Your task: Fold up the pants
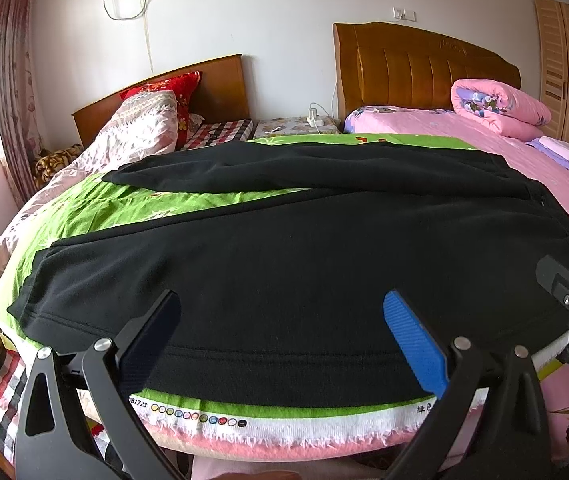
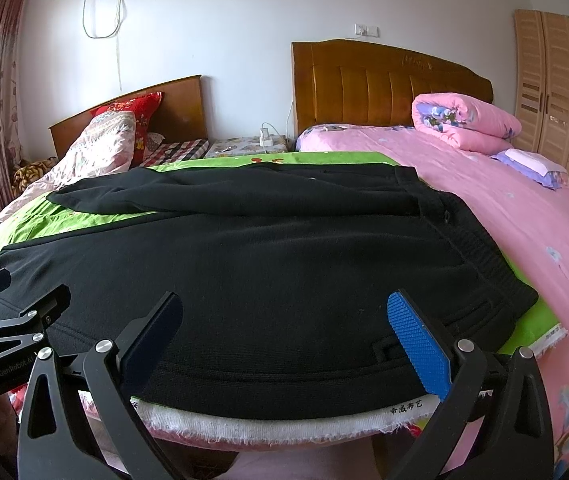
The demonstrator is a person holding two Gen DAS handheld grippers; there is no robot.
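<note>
Two beds fill the room: the pink bed (image 2: pixel 504 240) on the right, with a padded wooden headboard (image 2: pixel 388 84), and a second bed on the left under a pale patterned quilt (image 1: pixel 132 132). Across the near end of the pink bed lies a green cloth (image 1: pixel 96 208) with a frayed white edge, and on it the black pants (image 1: pixel 284 260) are spread flat. The waistband (image 2: pixel 480 256) sits at the right, and both legs run to the left, the far one lying a little apart from the near one so that a wedge of green shows between them. A rolled pink quilt (image 2: pixel 464 120) rests near the headboard, with a light wooden wardrobe (image 2: pixel 556 92) behind it. The left gripper (image 1: pixel 282 342) hangs over the near edge of the pants toward the leg end, its fingers spread wide and empty. The right gripper (image 2: pixel 284 342) hangs over the near edge toward the waist, its fingers likewise wide apart and holding nothing. Each gripper shows at the edge of the other's view.
</note>
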